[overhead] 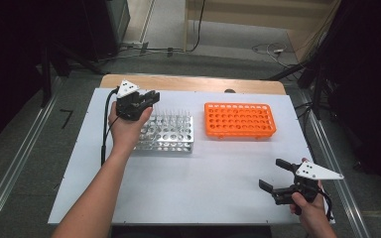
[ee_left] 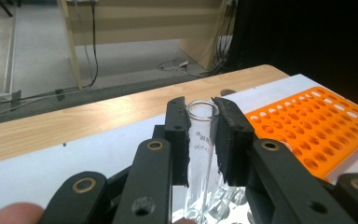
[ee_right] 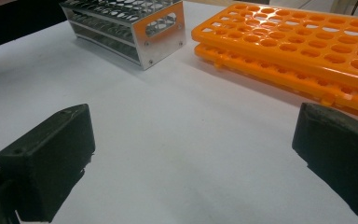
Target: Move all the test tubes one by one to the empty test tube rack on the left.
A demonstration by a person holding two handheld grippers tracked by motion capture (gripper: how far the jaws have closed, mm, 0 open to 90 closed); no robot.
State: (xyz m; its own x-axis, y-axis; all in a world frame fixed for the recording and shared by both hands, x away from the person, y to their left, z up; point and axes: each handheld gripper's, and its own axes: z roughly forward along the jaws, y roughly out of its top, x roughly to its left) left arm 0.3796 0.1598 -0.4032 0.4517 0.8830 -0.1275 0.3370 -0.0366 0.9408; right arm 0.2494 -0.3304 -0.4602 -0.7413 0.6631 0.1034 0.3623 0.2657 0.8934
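Left gripper (ee_left: 200, 135): jaws clamped on a clear glass test tube (ee_left: 200, 149), pads pressing its two sides just below the open rim; the tube stands upright, its lower end down among other tubes in the metal rack (overhead: 166, 134). In the high view this gripper (overhead: 151, 99) sits over the rack's far left corner. Right gripper (overhead: 273, 176): jaws spread wide apart, nothing between them, held low over the near right part of the white table sheet (overhead: 203, 183); in the right gripper view its pads (ee_right: 51, 158) frame bare sheet. Metal rack: silver, many round holes, left of centre, several clear tubes along its far rows. Orange rack (overhead: 239, 120): flat, many holes, just right of the metal rack, apart from it. Wooden table edge (overhead: 193, 83): along the far side.
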